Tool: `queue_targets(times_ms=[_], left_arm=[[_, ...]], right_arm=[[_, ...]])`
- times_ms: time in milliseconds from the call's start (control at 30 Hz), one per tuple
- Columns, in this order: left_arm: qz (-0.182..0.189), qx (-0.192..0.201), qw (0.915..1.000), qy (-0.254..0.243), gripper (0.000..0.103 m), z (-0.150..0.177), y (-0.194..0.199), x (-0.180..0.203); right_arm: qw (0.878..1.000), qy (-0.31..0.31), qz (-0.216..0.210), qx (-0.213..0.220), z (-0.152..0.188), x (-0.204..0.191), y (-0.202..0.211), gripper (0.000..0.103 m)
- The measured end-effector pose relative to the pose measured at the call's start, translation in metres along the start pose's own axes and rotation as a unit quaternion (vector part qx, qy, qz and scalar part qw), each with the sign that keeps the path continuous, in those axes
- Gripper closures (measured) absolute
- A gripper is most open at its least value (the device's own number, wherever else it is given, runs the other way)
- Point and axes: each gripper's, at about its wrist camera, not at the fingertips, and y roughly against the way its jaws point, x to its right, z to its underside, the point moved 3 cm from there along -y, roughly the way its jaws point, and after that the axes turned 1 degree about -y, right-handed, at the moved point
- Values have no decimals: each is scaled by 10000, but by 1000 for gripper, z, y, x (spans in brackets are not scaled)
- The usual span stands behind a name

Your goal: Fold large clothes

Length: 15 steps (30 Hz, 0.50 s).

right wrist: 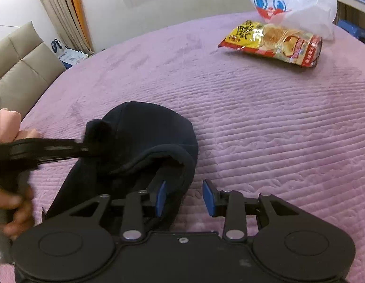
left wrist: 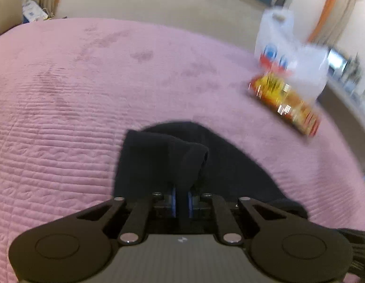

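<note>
A dark navy garment [right wrist: 140, 139] lay bunched on a pink quilted bed [right wrist: 265, 129], toward the near edge and left of centre in the right wrist view.

The left gripper [left wrist: 181, 202] was clenched on a fold of the garment: dark cloth ran down between its blue pads [left wrist: 174, 201], which pressed in on it from both sides. In the right wrist view this gripper reached in from the left, gripped by a hand [right wrist: 15, 202], with its tips buried in a raised tuft of the cloth.

The right gripper [right wrist: 186, 197] was released. Its blue pads [right wrist: 209, 197] stood apart. The left pad sat against the garment's rolled hem, and the right pad hung over bare bedspread, with nothing pinched between them.

Further back on the bed, well apart from the garment, lay a red and yellow snack packet [right wrist: 272, 42], and just behind it, touching it, a white plastic bag [right wrist: 295, 2] printed with blue cartoon eyes. A beige padded headboard [right wrist: 19, 68] and curtains [right wrist: 57, 11] showed beyond the bed at left.
</note>
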Motion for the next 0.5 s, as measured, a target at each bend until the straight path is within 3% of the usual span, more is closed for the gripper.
queue_targets(times_ms=[33,67,100,200,333,433,500], left_arm=[[94,115,9998,166,93,1,13,-11],[164,200,9991,346,93,2,26,-24],[178,267,9977,591,93,4,39,-40],[307,334,9880,1477,95,15,65,-94],[-40,-174,9830,1826,94,42,51,-146],[-109,-690,9877,1396,88,61,21,-147],[-123,-631,9931,986,85,57,26,-140]], right_arm=[[10000,-11,-19,-38,-1,-1,-5,59],[10000,-33,-65,-42,-2,-3,-8,67],[9999,-31,-96,87,-5,-5,-7,96],[9978,-4,-194,640,-11,-11,16,96],[9961,-152,78,860,-2,-5,30,96],[9975,-123,496,478,13,4,9,95],[9975,-92,694,-123,25,14,-20,88]])
